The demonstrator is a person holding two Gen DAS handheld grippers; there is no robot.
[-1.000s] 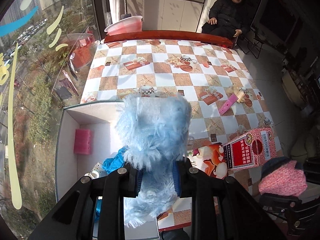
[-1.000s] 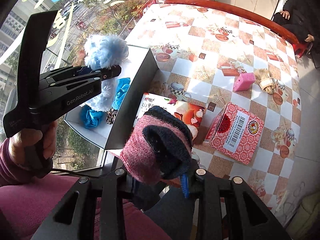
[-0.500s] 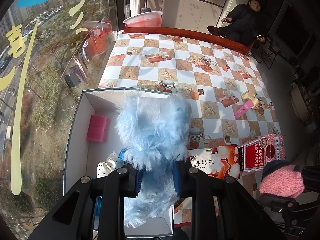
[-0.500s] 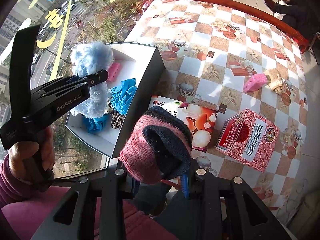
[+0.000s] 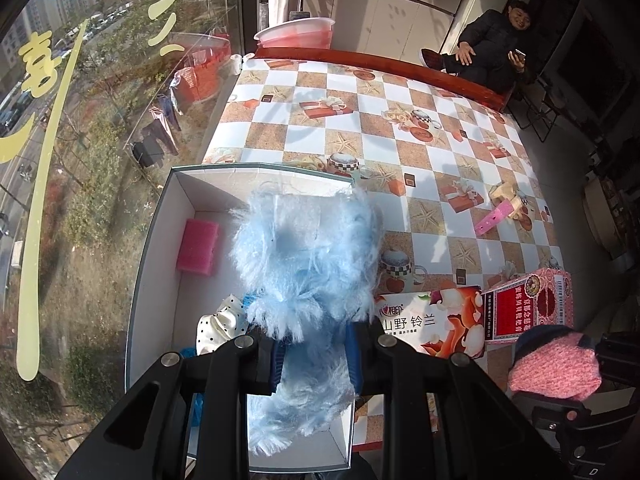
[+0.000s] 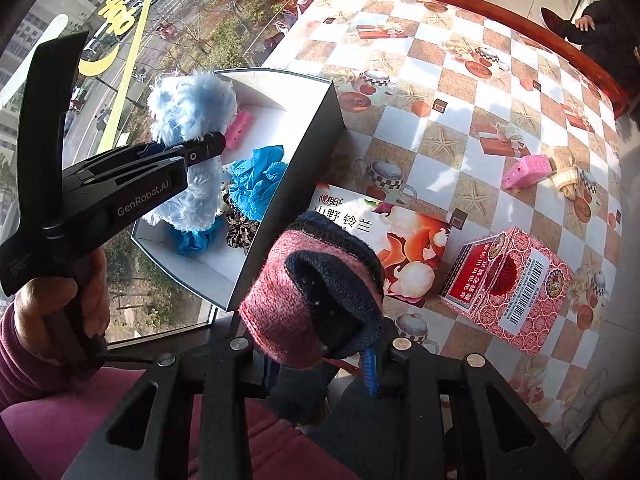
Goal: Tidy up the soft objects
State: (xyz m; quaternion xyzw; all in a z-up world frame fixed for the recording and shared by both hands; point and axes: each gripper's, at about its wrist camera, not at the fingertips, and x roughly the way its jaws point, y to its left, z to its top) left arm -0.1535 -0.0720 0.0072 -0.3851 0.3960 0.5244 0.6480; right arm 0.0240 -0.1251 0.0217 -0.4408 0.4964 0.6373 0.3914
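Your table [image 5: 400,152] carries a checkered cloth printed with starfish and teacups, edged by a red wooden rail [image 5: 380,62]. Daylight enters through the window [image 5: 80,120] on your left; pale cabinets [image 5: 380,20] stand beyond.

Fluffy blue plush [image 5: 308,256] held above white box [image 5: 160,240]; pink-navy knit sock [image 6: 320,292] held beside box.

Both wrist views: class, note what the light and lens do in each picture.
Left wrist view: sun glares on the tablecloth; fisheye bends the box; dark corners. Right wrist view: the box wall lies in shadow; the tablecloth is sunlit.
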